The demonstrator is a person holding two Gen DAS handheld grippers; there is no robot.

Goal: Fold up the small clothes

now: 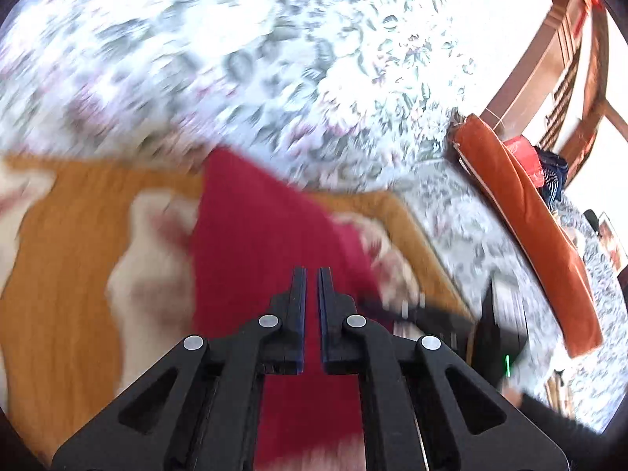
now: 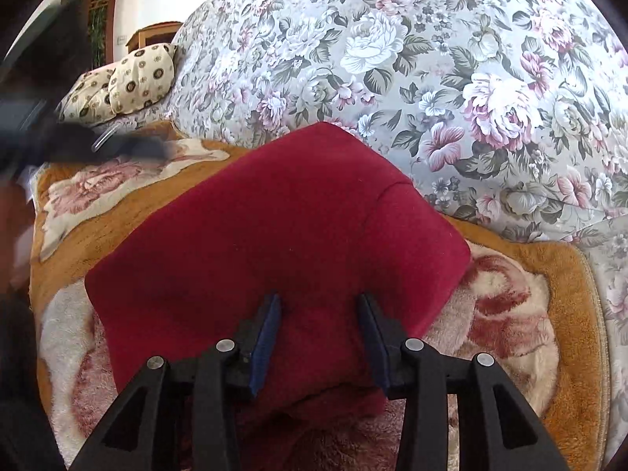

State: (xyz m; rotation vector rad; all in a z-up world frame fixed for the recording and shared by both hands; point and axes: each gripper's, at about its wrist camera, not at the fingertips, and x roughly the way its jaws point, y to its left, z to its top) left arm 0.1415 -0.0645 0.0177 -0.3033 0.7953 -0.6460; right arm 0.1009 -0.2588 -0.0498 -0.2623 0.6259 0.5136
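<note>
A dark red garment (image 2: 274, 227) lies folded on an orange and cream floral blanket (image 2: 510, 306). My right gripper (image 2: 320, 302) is open, its fingers over the garment's near part, holding nothing. In the blurred left wrist view the same red garment (image 1: 255, 227) lies under and ahead of my left gripper (image 1: 311, 272), whose jaws are nearly together with a thin gap and nothing between them. The left gripper also shows as a dark blur in the right wrist view (image 2: 129, 145), at the far left above the blanket.
A large floral quilt (image 2: 392, 59) bulges behind the blanket. A patterned pillow (image 2: 133, 78) lies at the back left. In the left wrist view an orange cushion (image 1: 530, 212) and wooden furniture (image 1: 569, 78) stand to the right.
</note>
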